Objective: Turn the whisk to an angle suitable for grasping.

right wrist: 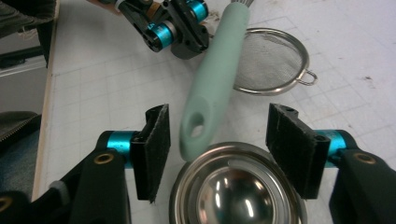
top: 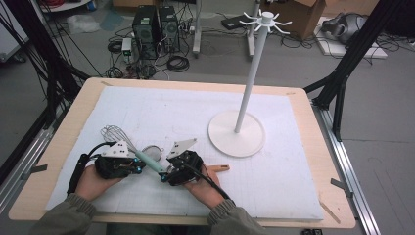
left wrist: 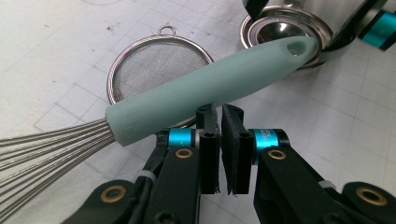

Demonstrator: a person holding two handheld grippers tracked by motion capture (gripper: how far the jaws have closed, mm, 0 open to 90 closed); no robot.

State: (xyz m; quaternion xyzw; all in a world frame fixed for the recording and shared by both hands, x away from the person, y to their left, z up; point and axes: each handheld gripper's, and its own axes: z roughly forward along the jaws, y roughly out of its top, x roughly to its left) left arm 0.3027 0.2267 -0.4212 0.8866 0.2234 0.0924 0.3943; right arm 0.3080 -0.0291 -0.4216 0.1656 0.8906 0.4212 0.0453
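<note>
The mint-green silicone whisk handle (right wrist: pixel 212 74) lies lengthwise, its holed end between the right gripper (right wrist: pixel 217 149)'s half-open, empty jaws. The left gripper (left wrist: pixel 220 140) sits beside its middle, jaws closed on nothing.

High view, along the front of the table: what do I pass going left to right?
Whisk wires → left tongs → right tongs → wooden handle end → white stand's base.

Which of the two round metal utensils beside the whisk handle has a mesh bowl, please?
The strainer, ringed with a small hanging loop, has the mesh bowl; the ladle-like cup near the handle's holed end is solid polished steel.
</note>
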